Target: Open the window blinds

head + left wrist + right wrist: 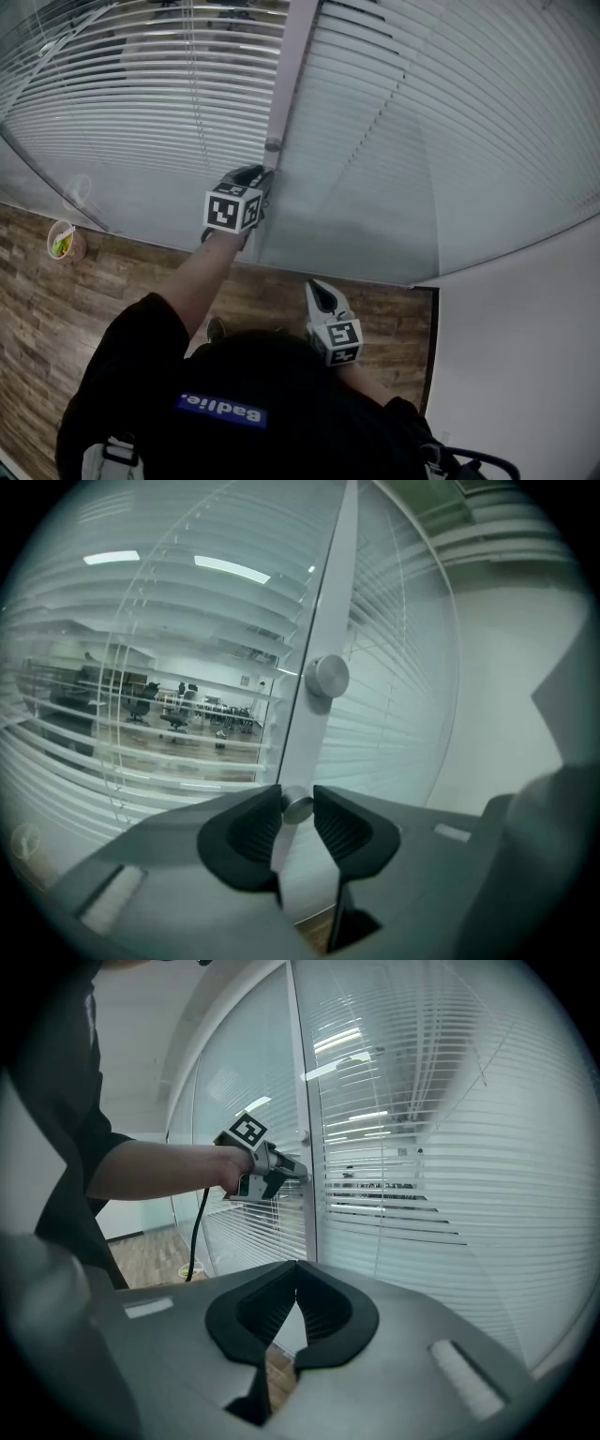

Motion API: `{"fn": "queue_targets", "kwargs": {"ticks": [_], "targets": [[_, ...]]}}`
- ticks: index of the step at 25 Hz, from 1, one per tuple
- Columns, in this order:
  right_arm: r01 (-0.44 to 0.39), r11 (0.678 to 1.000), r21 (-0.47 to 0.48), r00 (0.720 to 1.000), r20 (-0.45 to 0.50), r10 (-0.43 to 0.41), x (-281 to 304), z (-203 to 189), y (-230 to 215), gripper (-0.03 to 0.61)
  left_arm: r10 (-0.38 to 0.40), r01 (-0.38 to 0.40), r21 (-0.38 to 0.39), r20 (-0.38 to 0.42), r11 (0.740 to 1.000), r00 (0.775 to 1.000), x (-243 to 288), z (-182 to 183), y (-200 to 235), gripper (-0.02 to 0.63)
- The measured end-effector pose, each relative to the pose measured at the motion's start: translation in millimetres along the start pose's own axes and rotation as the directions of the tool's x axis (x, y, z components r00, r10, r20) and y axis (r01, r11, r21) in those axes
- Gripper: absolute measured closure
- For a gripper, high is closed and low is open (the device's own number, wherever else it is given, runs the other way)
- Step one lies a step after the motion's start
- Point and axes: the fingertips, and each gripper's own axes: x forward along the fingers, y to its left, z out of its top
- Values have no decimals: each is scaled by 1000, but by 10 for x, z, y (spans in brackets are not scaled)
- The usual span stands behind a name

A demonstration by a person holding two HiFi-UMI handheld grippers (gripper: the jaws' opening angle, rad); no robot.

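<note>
The left tongs (298, 797) pinch the lower small round knob (298, 809) on the pale upright post (291, 66) between the two panes, probably because turning it tilts the slats. The right tongs (295, 1279) are pressed together on nothing and held low near the person's body, I think only waiting. The window blinds (450, 122) cover both panes: left of the post the slats stand partly open and a room shows through, while right of it they look closed.

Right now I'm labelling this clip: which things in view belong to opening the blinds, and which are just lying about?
Job: blinds; lower knob on the window post; left hand-held gripper, clamped on that knob.
Lying about: cup on the wood floor; upper knob, untouched; right hand-held gripper, shut, empty.
</note>
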Motion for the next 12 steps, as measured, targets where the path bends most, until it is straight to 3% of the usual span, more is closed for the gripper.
{"fn": "queue_targets", "kwargs": {"ticks": [5,10,12], "targets": [[-2,1000,4,1000,-2,2,7,2,1,575,-44,49,-172,34,984,998,-17,17,41,515],[-6,1000,3,1000,-5,6,1,-6,8,575,-94,135,-371,125,919,988,-41,29,85,523],[-9,1000,4,1000,-9,9,10,-13,9,574,-97,152,-386,158,910,983,-49,42,97,526]]}}
